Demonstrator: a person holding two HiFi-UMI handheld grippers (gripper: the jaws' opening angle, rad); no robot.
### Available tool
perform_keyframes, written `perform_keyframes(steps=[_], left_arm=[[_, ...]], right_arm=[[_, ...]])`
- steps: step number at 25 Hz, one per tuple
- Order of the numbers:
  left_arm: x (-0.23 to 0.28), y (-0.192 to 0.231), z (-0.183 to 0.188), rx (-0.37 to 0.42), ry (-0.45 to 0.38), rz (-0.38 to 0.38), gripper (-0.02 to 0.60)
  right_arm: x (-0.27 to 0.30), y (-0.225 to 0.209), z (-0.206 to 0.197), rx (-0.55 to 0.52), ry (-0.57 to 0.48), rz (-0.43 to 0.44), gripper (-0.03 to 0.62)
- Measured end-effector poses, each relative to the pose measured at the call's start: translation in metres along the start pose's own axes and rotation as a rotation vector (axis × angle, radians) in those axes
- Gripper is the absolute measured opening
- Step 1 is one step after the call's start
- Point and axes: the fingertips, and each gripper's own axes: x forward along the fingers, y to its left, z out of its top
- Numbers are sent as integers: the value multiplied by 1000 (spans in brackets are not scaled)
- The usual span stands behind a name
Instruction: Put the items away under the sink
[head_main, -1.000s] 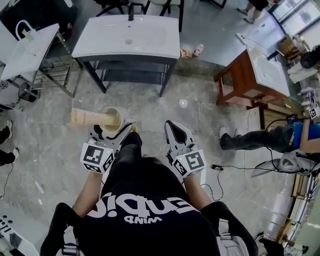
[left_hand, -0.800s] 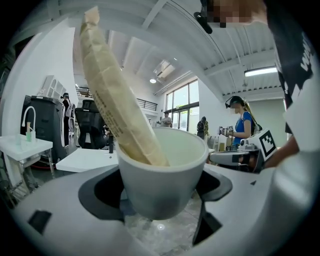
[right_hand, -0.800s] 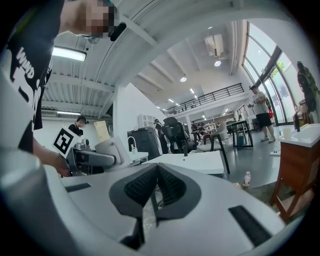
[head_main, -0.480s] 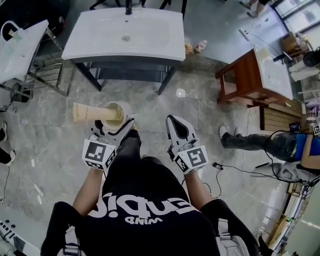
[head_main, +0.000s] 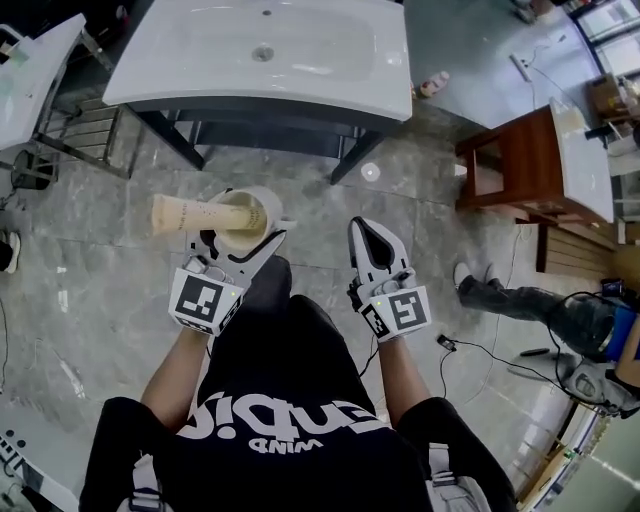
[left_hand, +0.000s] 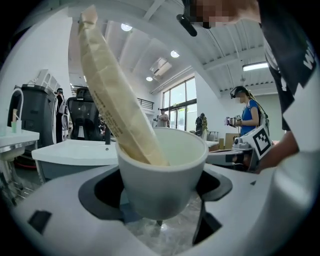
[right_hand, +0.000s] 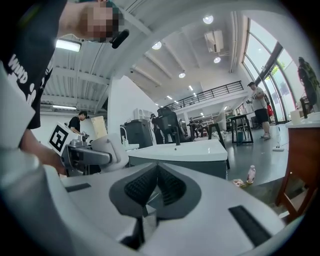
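My left gripper (head_main: 243, 238) is shut on a white cup (head_main: 249, 214) that holds a long beige tube (head_main: 195, 213) leaning out to the left. In the left gripper view the cup (left_hand: 162, 170) sits between the jaws, and the tube (left_hand: 114, 90) slants up to the upper left. My right gripper (head_main: 374, 241) is shut with nothing in it; its jaws meet in the right gripper view (right_hand: 156, 181). The white sink (head_main: 262, 55) on a dark frame stands just ahead, with a dark shelf (head_main: 265, 138) under it.
A wooden stand (head_main: 525, 160) with a white top is to the right. Another white sink (head_main: 25, 70) on a metal frame stands at the left. A small bottle (head_main: 436, 84) and a white disc (head_main: 371, 172) lie on the grey floor. A person (head_main: 560, 312) sits at the right.
The sink has come closer in the head view as I stepped forward. Both grippers keep their pose, the left one still carrying the cup and tube.
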Motion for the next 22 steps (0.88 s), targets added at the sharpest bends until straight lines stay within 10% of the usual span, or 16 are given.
perform_keyframes(steps=[22], left_arm=[[122, 74, -228, 25, 25, -103, 446]], right_arm=[[116, -71, -228, -5, -74, -11, 18]])
